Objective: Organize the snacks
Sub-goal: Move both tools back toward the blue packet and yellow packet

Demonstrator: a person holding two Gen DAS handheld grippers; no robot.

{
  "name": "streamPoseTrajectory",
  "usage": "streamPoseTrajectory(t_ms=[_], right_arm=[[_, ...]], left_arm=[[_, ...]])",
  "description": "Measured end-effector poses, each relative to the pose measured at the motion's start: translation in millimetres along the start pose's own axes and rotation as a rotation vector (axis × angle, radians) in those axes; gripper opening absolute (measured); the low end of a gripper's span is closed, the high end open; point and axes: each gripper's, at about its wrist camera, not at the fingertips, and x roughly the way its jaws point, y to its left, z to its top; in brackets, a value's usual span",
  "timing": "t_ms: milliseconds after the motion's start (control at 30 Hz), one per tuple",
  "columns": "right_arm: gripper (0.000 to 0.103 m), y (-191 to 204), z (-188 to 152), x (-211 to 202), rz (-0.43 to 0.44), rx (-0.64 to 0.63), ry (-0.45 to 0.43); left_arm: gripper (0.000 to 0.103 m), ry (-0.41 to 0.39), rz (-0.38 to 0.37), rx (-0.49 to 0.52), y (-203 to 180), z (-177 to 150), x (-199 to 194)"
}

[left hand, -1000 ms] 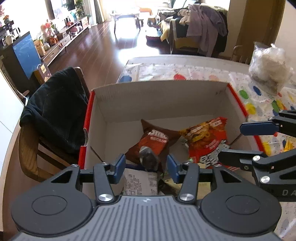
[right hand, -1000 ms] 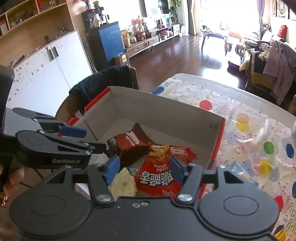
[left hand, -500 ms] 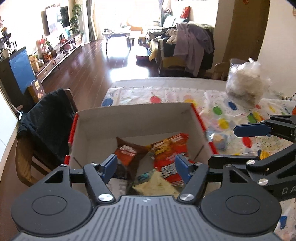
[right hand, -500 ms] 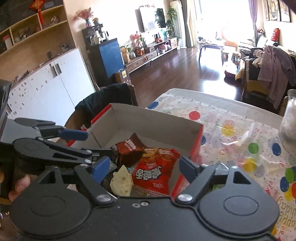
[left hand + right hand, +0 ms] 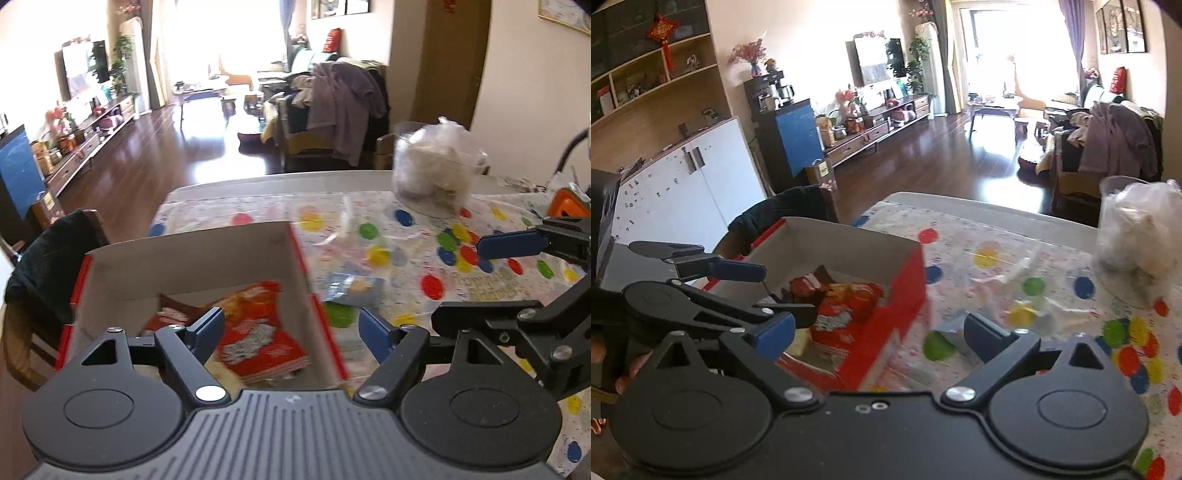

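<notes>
The left tool has its blue-tipped fingers spread wide and empty, one finger over the open red-and-white cardboard box, the other past the box's right wall. The right tool is likewise wide and empty, its fingers straddling the box's red right wall.

Inside the box lies a red crinkly snack bag with white lettering, and to its left a dark brown snack packet, part hidden by the left tool; the same two show in the right wrist view, the red bag and the brown packet. Just right of the box, on the desk, lies a small blue-and-yellow snack packet, blurred.

The desk wears a white cloth with coloured dots. Well beyond the box to its right stands a clear plastic tub of white stuff. Left of the box a dark jacket hangs on a wooden chair.

Only the left wrist view shows an orange object far right of the box. Only the right wrist view shows white cupboards and a blue cabinet beyond the box's left side
</notes>
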Motion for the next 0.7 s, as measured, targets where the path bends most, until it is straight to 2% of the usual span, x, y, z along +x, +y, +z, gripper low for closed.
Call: streamPoseTrajectory(t_ms=[167, 367, 533, 633, 700], right_arm=[[0.103, -34.0, -18.3, -22.1, -0.034, 0.037, -0.001], [0.103, -76.4, -51.8, -35.4, -0.090, 0.029, 0.051], [0.103, -110.8, -76.9, -33.9, -0.124, -0.005, 0.119], [0.103, -128.9, -88.3, -27.8, -0.146, -0.026, 0.150], [0.102, -137.0, -94.0, -19.9, -0.130, -0.061, 0.172]], left_arm=[[0.083, -0.003, -0.052, 0.005, -34.5, -1.2, 9.2], [0.085, 0.026, -0.120, -0.023, -70.1, -9.0, 29.2], [0.085, 0.060, -0.156, -0.017, -98.8, -15.5, 47.9], [0.085, 0.079, -0.151, -0.029, -111.9, -17.2, 58.6], [0.085, 0.104, -0.151, -0.054, -117.7, -16.8, 66.1]])
